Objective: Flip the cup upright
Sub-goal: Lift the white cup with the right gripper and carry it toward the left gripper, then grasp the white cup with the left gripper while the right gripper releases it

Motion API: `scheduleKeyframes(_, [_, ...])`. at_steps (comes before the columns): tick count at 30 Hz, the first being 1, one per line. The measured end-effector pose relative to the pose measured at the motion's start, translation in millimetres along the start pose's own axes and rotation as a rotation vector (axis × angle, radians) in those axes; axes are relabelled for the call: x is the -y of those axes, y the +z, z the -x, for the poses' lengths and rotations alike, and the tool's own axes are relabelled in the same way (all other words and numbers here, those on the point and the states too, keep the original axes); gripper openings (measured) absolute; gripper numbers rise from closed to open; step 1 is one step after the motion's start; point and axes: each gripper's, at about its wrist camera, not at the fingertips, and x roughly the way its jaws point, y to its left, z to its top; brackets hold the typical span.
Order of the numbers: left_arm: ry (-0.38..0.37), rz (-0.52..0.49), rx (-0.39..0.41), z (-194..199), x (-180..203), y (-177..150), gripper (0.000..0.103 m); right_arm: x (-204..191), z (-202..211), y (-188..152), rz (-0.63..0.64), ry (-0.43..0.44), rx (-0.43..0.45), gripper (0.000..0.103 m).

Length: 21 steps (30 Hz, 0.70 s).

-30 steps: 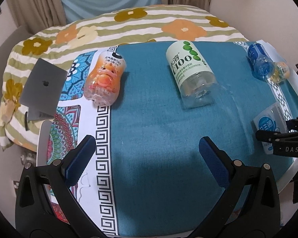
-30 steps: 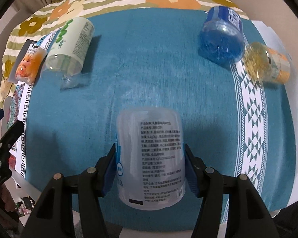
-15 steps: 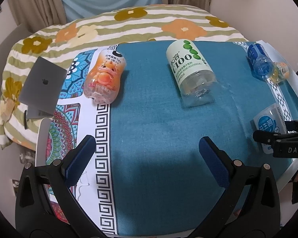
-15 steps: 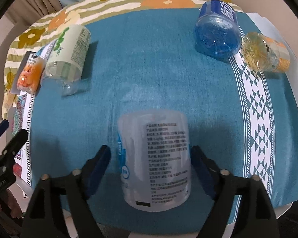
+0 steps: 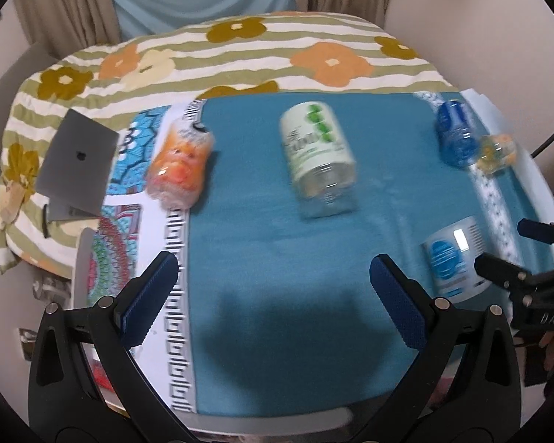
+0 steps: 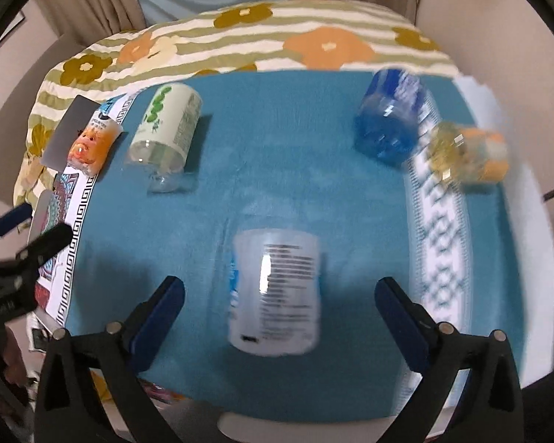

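A clear cup with a white and blue label (image 6: 275, 291) stands on the teal cloth (image 6: 277, 155), between the open fingers of my right gripper (image 6: 280, 304), which do not touch it. The same cup shows in the left wrist view (image 5: 454, 258), at the right, with the right gripper's fingers (image 5: 498, 269) around it. My left gripper (image 5: 273, 291) is open and empty above the near part of the teal cloth (image 5: 269, 243).
Other cups lie on their sides: a green-and-white one (image 5: 319, 155) (image 6: 166, 133), an orange one (image 5: 179, 164) (image 6: 90, 146), a blue one (image 6: 387, 118) (image 5: 456, 138) and a yellow-orange one (image 6: 469, 157) (image 5: 496, 153). A grey laptop (image 5: 75, 164) lies on the floral blanket at left.
My right gripper has opened, let go of the labelled cup and drawn back. The cup stays standing on the cloth. The left gripper has hardly moved.
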Motion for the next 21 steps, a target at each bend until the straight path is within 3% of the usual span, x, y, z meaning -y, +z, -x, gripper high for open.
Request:
scheduleKeyframes(8, [-0.060, 0.005, -0.105, 7, 70, 32, 0.103, 53, 47, -5, 0.006, -0.098, 0.089, 0.103])
scheduleKeyframes(13, [-0.140, 0.079, -0.273, -14, 104, 39, 0.103, 78, 64, -7, 0.038, -0.137, 0.153, 0.103])
scheduleKeyframes(21, [-0.111, 0.140, -0.451, -51, 142, 38, 0.103, 106, 68, -22, 0.077, -0.119, 0.239, 0.103])
